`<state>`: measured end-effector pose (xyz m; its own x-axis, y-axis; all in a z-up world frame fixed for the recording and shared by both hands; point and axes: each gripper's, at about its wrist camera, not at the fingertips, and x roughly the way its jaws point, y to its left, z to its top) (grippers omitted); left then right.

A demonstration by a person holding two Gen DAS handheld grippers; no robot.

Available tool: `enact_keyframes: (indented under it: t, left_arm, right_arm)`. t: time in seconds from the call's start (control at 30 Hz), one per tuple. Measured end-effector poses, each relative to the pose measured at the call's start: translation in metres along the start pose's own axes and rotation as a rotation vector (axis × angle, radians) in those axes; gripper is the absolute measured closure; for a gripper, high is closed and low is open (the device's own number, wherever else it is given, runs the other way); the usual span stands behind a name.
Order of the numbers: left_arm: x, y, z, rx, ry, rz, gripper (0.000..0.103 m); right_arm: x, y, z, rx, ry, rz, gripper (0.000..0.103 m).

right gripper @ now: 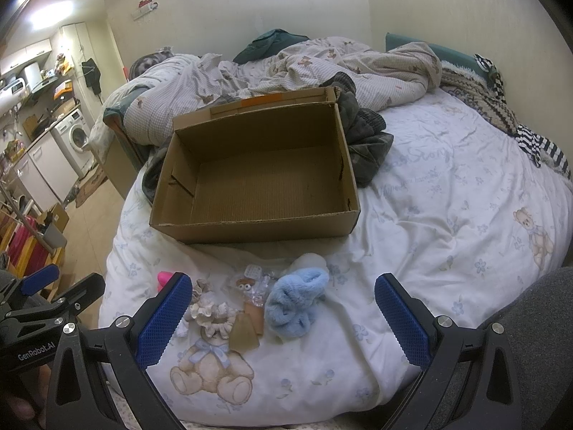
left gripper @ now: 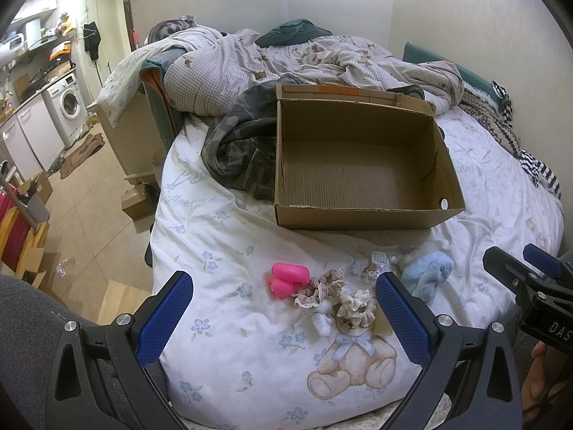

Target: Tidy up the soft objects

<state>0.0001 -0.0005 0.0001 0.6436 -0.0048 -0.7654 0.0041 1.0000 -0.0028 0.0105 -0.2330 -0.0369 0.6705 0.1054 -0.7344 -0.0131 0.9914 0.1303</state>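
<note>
We see an open cardboard box [right gripper: 258, 193] standing empty on the bed's white quilt [right gripper: 429, 251], toward its left edge. In a row before the box's near wall lie a pink plush toy [left gripper: 289, 278], two frilly beige scrunchies [left gripper: 356, 306], a small clear packet of trinkets [right gripper: 255, 285] and a fluffy blue slipper [right gripper: 295, 299], all close to the quilt's near edge.

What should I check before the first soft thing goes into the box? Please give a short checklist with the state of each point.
1. Cardboard box open and empty: ok.
2. Left gripper open, holding nothing: ok.
3. Right gripper open, holding nothing: ok.
4. Blue fluffy item lies free on the bed, between the right fingers' line of view: ok.
5. Pink toy and scrunchies apart from each other: cannot tell, they may touch.
</note>
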Motion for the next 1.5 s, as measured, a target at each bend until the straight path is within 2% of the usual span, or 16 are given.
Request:
enact_keyframes:
  t: [0.53,0.6,0.67,0.9,1.07,1.17,1.27,1.43,1.5]
  left_arm:
    - [0.004,0.001,-0.007,-0.005,0.006,-0.013,0.001]
    - [0.004,0.000,0.003,0.010,0.034,-0.014,0.001]
    - [0.003,-0.003,0.010,0.007,0.034,-0.037,0.001]
    - [0.003,-0.010,0.041,0.019,0.040,-0.048,0.001]
    - [0.018,0.007,0.064,-0.015,0.076,0.018,0.001]
    - [0.037,0.021,0.072,-0.041,0.120,0.042,0.001]
    - [0.062,0.033,0.070,-0.079,0.199,0.046,0.001]
    - [0.116,0.038,0.049,-0.142,0.392,0.012,0.002]
    - [0.135,0.035,0.039,-0.155,0.446,-0.007,0.011]
  right_arm:
    - [0.000,-0.005,0.000,0.009,0.006,0.006,0.000]
    - [0.000,-0.004,0.004,0.013,0.016,0.013,0.000]
    - [0.001,-0.002,0.012,0.018,0.026,0.021,0.000]
    - [0.010,-0.006,0.036,0.033,0.075,0.072,0.000]
    - [0.025,-0.014,0.055,0.060,0.137,0.135,0.000]
    - [0.041,-0.020,0.061,0.069,0.186,0.139,0.000]
    - [0.058,-0.026,0.062,0.082,0.233,0.131,0.000]
    - [0.086,-0.036,0.051,0.117,0.315,0.121,0.000]
    - [0.096,-0.042,0.045,0.137,0.345,0.126,0.000]
